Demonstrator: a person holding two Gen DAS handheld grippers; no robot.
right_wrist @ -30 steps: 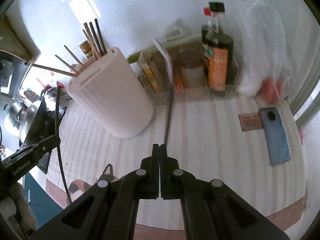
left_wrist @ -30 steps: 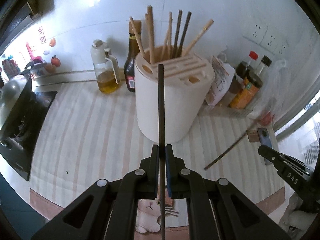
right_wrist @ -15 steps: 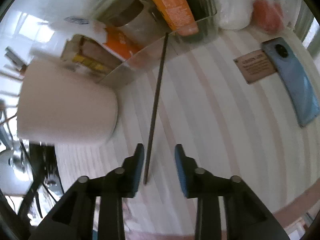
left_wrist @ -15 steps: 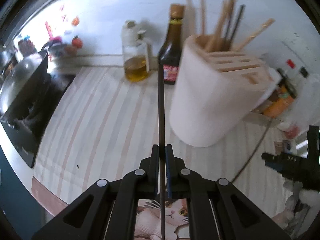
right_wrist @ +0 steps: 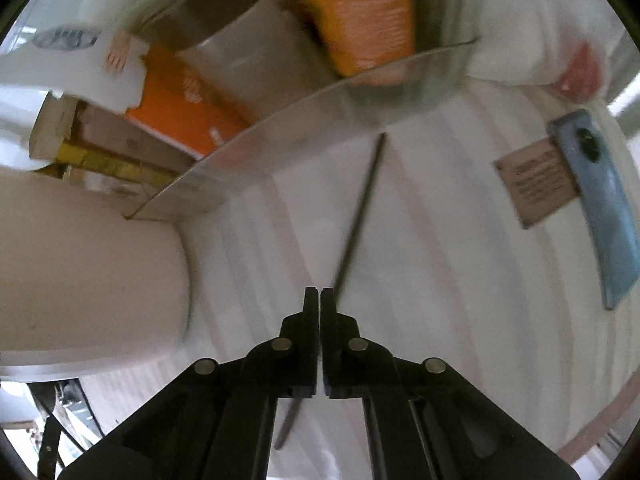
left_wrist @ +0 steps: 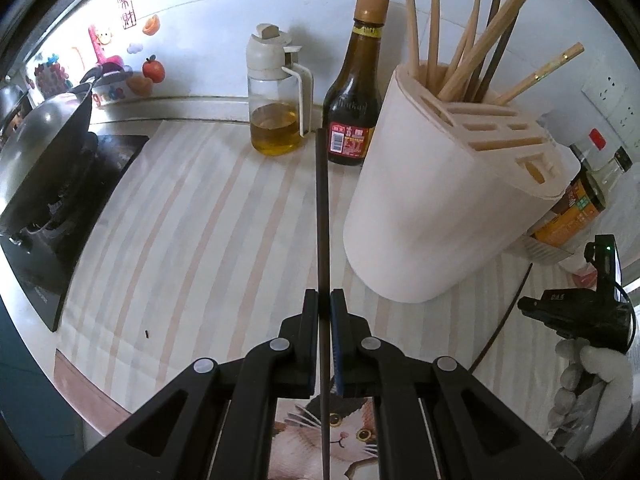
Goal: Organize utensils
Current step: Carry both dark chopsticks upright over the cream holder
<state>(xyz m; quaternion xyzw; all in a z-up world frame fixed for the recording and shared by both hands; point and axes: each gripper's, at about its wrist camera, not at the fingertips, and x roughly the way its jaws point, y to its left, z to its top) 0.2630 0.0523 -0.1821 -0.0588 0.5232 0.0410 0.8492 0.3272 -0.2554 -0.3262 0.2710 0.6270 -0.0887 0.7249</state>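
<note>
Black jaws of the left gripper (left_wrist: 324, 300) pinch a dark chopstick (left_wrist: 321, 216) upright; it should be lifted over the white utensil holder (left_wrist: 448, 200) and lowered among the wooden chopsticks (left_wrist: 472, 52). Right gripper (right_wrist: 320, 300) is pressed together over a second chopstick (right_wrist: 360, 208) lying on the counter; whether it grips is unclear. "DAS" marks that tool.

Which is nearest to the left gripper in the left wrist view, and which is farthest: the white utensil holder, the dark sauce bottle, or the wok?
From the left gripper:
1. White utensil holder, just ahead on the right.
2. Dark sauce bottle, further ahead, by the wall.
3. Wok, far left on the stove.
</note>
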